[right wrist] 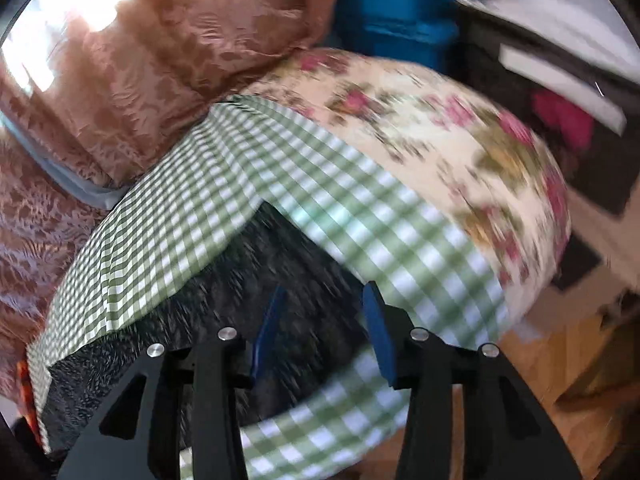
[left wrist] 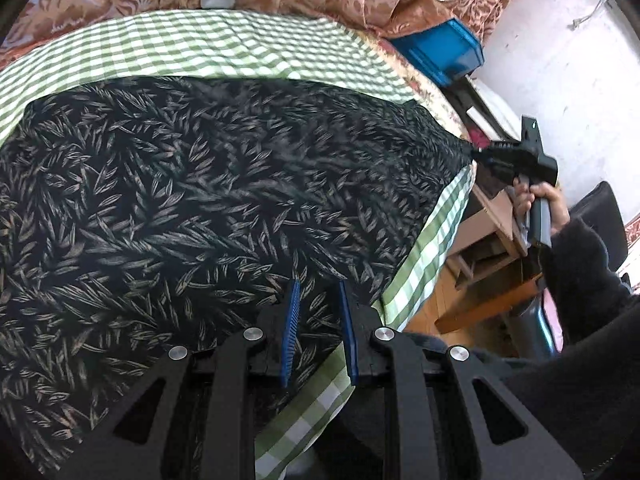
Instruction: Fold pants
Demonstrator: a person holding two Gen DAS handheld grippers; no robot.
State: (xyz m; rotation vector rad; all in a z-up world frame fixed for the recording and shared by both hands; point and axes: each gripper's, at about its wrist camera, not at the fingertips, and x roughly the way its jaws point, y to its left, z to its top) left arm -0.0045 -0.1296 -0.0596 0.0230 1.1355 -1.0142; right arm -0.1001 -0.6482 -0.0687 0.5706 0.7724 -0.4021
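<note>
A pair of dark pants printed with pale, feather-like leaves (left wrist: 192,184) is spread flat over a green-and-white checked cloth (left wrist: 208,48) covering a bed. The left gripper (left wrist: 318,332), a black linkage tipped with blue ribbed pads, is seen over the near edge of the pants with its jaws parted by a narrow gap, some fabric and checked cloth visible between them; whether anything is pinched cannot be told. In the left wrist view, the right gripper (left wrist: 480,154) is shown at the far right corner of the pants, carried by a hand (left wrist: 540,204) in a dark sleeve (left wrist: 584,256); its tip meets the drawn-out corner of the fabric, but a grip cannot be confirmed there. In the blurred right wrist view, the jaws are seen set wide apart, with the pants and checked cloth beneath them. A cream floral bedspread (right wrist: 460,140) is exposed beyond the checked cloth, and a rumpled brown patterned blanket (right wrist: 172,80) is heaped at the far side. A blue plastic bin (left wrist: 440,48) is placed beside the bed.
</note>
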